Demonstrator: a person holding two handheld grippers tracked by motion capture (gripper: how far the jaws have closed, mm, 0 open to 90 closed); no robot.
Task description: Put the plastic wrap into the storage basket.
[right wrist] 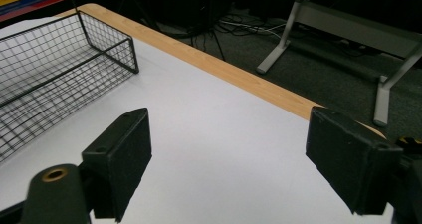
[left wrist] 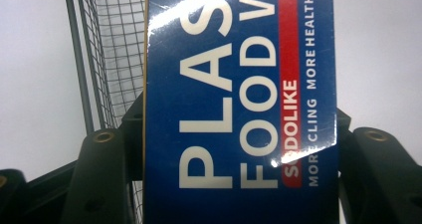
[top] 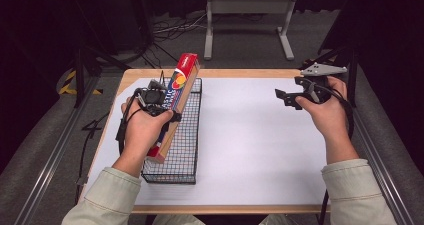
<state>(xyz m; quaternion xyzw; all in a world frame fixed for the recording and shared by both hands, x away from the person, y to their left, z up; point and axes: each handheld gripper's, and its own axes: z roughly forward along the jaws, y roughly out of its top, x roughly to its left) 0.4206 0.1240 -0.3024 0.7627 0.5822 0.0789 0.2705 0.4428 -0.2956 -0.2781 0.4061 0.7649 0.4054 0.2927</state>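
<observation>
A long box of plastic food wrap (top: 179, 92), blue and red with white lettering, is held tilted over the black wire basket (top: 172, 177) on the left of the table. Its far end is raised and its near end is low, by the basket's left wall. My left gripper (top: 165, 112) is shut on the box's middle. In the left gripper view the box (left wrist: 239, 84) sits between the two jaws, with the basket's mesh (left wrist: 114, 59) behind it. My right gripper (top: 286, 99) hangs open above the table's right side, with nothing between its fingers (right wrist: 124, 154).
A white sheet (top: 250, 135) covers the wooden table top. The basket (right wrist: 59, 69) lies to the left in the right gripper view, with the table's far wooden edge (right wrist: 239, 77) beyond it. A grey metal stand (top: 247, 7) and cables lie on the floor behind the table.
</observation>
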